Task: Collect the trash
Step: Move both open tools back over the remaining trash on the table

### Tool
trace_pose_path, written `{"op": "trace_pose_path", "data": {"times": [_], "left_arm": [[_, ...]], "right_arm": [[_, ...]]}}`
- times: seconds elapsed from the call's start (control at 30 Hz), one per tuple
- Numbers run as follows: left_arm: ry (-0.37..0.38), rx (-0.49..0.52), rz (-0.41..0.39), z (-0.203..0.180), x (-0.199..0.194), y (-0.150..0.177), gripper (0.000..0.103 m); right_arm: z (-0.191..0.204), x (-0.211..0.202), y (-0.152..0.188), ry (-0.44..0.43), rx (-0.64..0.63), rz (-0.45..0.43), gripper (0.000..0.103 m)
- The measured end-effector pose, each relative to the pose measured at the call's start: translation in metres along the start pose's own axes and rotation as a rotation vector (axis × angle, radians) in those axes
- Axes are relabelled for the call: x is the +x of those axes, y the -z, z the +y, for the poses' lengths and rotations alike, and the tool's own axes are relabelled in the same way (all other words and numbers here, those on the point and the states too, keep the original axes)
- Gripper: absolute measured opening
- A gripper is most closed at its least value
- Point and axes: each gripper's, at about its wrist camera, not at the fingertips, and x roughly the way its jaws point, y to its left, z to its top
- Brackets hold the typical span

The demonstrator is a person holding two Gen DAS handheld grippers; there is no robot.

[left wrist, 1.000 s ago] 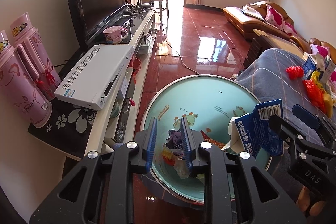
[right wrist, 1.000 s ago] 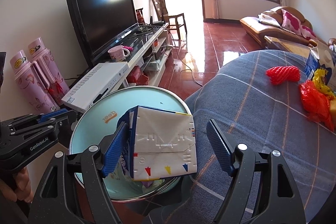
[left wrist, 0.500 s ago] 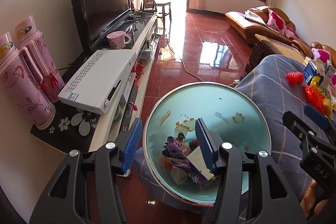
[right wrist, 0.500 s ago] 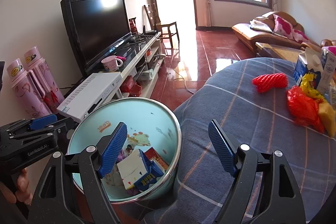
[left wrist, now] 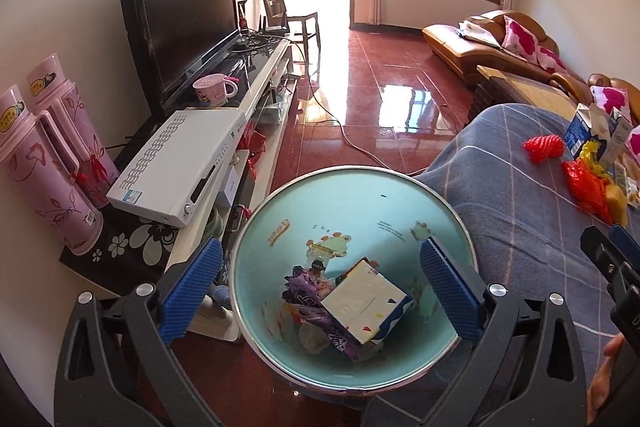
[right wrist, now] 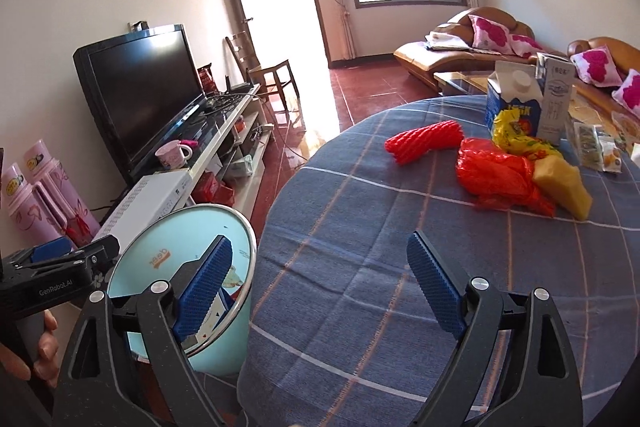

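Observation:
A light blue trash bin [left wrist: 348, 203] stands on the floor beside the table, and a white and blue carton [left wrist: 366, 301] lies in it on purple wrappers. My left gripper [left wrist: 322, 287] hangs over the bin, its jaws opening wide with nothing between them. My right gripper [right wrist: 322, 283] is over the table's blue checked cloth [right wrist: 360, 227], jaws opening and empty; the bin [right wrist: 176, 239] sits at its left. Trash on the table includes a red foam net [right wrist: 424, 141], a red bag [right wrist: 498, 177], a yellow wrapper [right wrist: 516, 137] and two milk cartons [right wrist: 528, 99].
A TV stand [left wrist: 256, 99] with a TV [left wrist: 180, 19], a white player box [left wrist: 180, 163] and a pink mug [left wrist: 212, 91] runs along the left. Pink thermos flasks [left wrist: 44, 155] stand beside it. A cable [left wrist: 344, 135] crosses the red tiled floor. Sofas [right wrist: 460, 51] line the far wall.
The right gripper let the carton drop into the bin and swung right over the table. The left gripper's jaws spread from nearly shut to wide and it drew back a little.

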Motion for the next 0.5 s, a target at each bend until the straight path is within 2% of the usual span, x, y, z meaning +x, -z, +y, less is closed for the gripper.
{"op": "trace_pose_path", "data": {"times": [0.2, 0.37, 0.5], "left_arm": [[0.020, 0.065, -0.002, -0.035, -0.008, 0.002, 0.097], [0.041, 0.101, -0.008, -0.062, -0.016, 0.006, 0.097], [0.054, 0.139, -0.005, -0.083, -0.021, 0.011, 0.097]], "right_arm": [[-0.020, -0.025, 0.004, 0.079, 0.016, -0.071, 0.088], [-0.052, -0.048, 0.011, 0.212, 0.102, -0.177, 0.088], [-0.082, -0.055, 0.014, 0.231, 0.191, -0.133, 0.088]]}}
